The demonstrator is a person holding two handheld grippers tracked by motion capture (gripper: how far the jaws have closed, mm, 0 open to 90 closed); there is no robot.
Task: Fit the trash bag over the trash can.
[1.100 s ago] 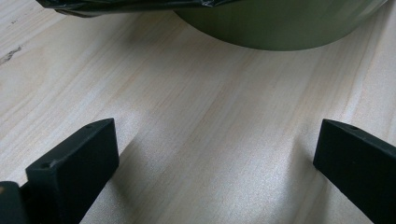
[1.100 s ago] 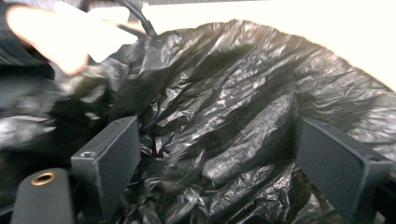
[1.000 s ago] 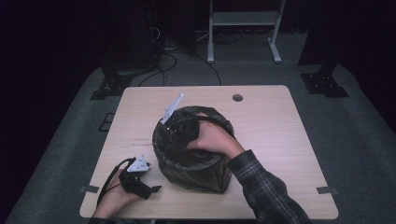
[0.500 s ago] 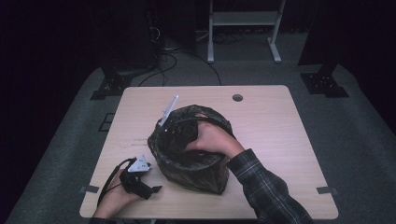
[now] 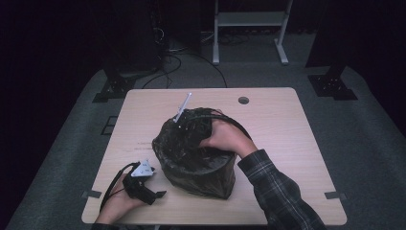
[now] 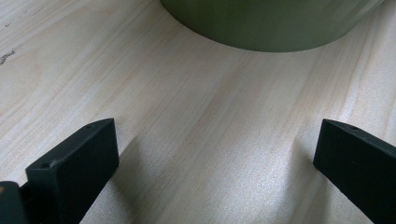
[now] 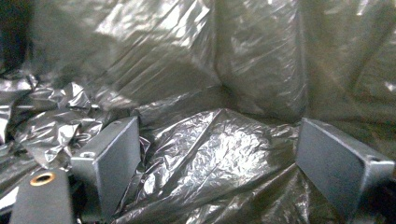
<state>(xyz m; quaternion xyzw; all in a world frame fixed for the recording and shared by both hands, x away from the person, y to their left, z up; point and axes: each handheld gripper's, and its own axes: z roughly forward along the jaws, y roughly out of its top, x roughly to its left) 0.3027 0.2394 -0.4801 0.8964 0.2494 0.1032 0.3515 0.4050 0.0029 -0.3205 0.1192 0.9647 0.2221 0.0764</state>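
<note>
Inside the round green bin (image 5: 210,177) mid-table, my right gripper (image 7: 215,154) spreads wide, empty jaws over crumpled black plastic liner (image 7: 210,140); next I press it flat. Left gripper (image 6: 215,154) rests open, empty.

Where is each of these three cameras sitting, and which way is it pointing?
High view: above the table, looking forward and down; both forearms enter from below.
Left gripper view: rides the left gripper, low over the wood; black fingers apart.
Right gripper view: on the right gripper, inside the black bag; fingers wide.
Shared: the bin in high and left gripper views.
</note>
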